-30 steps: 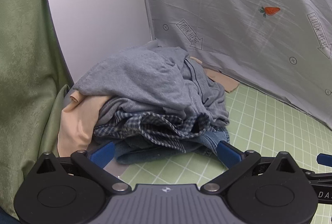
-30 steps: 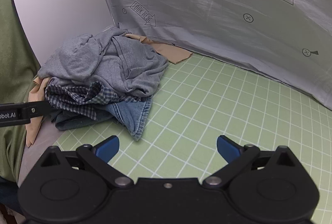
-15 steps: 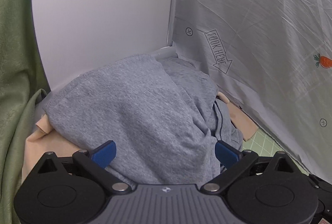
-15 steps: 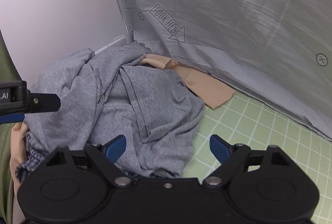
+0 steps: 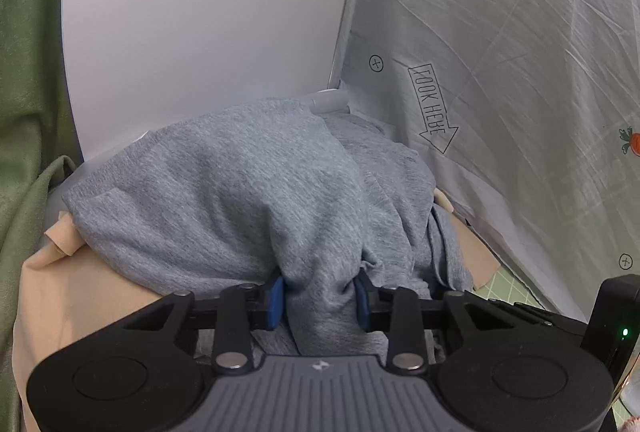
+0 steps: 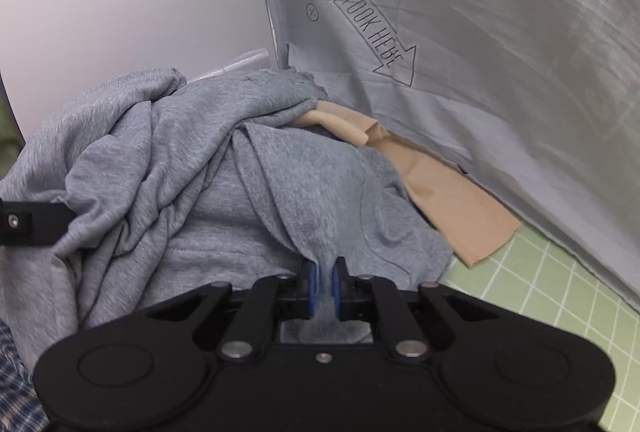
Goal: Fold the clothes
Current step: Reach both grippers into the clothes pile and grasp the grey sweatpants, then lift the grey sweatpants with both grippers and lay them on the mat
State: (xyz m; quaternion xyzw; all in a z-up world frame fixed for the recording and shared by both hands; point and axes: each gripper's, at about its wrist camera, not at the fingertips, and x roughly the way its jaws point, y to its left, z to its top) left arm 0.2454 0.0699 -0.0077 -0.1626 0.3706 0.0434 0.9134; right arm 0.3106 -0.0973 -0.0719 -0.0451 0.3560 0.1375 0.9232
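Both claws, apart half a second ago, have now clamped the grey shirt (image 6: 248, 168) topping the pile at the far left corner: left gripper (image 5: 319, 298) on a thick bunch, right gripper (image 6: 324, 288) on a thin fold, probably to lift it free of the beige cloth (image 6: 452, 200) beneath.

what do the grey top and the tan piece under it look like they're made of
Grey top: probably soft cotton-type jersey knit, matte; heathered flecks, loose rounded folds, bunching between the fingers. Tan garment: smoother, thinner cloth with a faint sheen, flat creases; fibre can't be told.
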